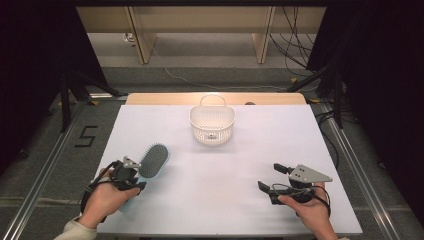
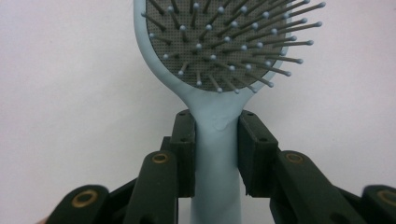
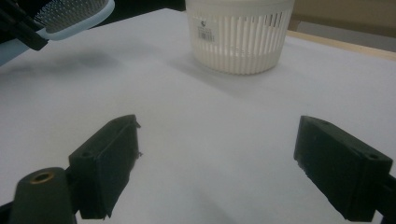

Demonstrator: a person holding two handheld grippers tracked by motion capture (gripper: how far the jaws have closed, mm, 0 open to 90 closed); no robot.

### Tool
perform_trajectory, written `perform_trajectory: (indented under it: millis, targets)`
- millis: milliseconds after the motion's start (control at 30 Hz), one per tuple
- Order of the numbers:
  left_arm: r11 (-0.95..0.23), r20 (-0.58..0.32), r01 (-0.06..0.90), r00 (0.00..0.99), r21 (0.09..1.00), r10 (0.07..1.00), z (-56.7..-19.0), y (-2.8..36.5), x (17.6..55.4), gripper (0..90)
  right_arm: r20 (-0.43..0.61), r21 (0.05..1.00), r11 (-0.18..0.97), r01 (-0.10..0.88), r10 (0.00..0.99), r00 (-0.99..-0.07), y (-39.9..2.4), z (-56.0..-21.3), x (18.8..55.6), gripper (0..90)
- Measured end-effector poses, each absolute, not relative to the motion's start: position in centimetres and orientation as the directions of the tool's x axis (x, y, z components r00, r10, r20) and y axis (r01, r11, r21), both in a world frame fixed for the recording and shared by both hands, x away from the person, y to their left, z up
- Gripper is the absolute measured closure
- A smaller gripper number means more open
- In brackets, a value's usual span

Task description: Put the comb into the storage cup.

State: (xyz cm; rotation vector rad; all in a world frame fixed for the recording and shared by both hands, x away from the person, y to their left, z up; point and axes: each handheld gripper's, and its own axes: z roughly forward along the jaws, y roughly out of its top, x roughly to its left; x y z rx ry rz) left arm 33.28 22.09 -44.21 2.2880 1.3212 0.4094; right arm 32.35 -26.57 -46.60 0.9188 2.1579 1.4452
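The left gripper (image 2: 215, 154) pinches the brush (image 2: 219, 70) by its smooth pale-blue plastic handle, matte black pads pressed flat on either side just below the neck. The oval head spreads beyond the jaws, a grey mesh cushion studded with thin ball-tipped pins, held over the near left part of the table (image 1: 240, 165), a plain white sheet. The right gripper (image 3: 217, 163) sits near the right edge with its blocky jaws spread wide, nothing between them. Farther back, mid-table, stands a basket (image 1: 212, 124), white slotted plastic with a looped handle.
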Motion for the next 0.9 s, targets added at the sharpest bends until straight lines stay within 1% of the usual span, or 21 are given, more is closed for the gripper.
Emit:
perform_trajectory:
  millis: [67, 267, 300, 467, 667, 900]
  targets:
    - [-0.436, 0.046, 0.703, 0.500, 0.561, 0.865, -44.18, 22.15, 33.21, 69.8, 0.041, 0.917, 0.257, 0.306, 0.702, -0.711, -26.56, -46.61, 32.34, 14.8]
    - [-0.422, 0.050, 0.670, 0.499, 0.611, 0.865, -44.15, 22.47, 33.15, 69.8, 0.041, 0.917, 0.256, 0.305, 0.701, -0.712, -26.58, -46.60, 32.33, 14.8]
    - [-0.405, 0.042, 0.662, 0.492, 0.631, 0.869, -44.22, 22.59, 33.12, 69.8, 0.042, 0.917, 0.256, 0.305, 0.701, -0.712, -26.58, -46.60, 32.33, 14.8]
    - [-0.397, 0.047, 0.650, 0.486, 0.648, 0.873, -44.31, 22.82, 33.10, 69.8, 0.043, 0.917, 0.255, 0.306, 0.701, -0.712, -26.57, -46.58, 32.31, 14.8]
    - [-0.384, 0.052, 0.608, 0.490, 0.695, 0.870, -44.48, 22.69, 33.05, 69.8, 0.042, 0.918, 0.256, 0.305, 0.700, -0.713, -26.59, -46.58, 32.32, 14.8]
    - [-0.380, 0.057, 0.570, 0.502, 0.729, 0.863, -44.45, 22.56, 33.00, 69.9, 0.043, 0.920, 0.251, 0.301, 0.698, -0.714, -26.62, -46.54, 32.29, 14.8]
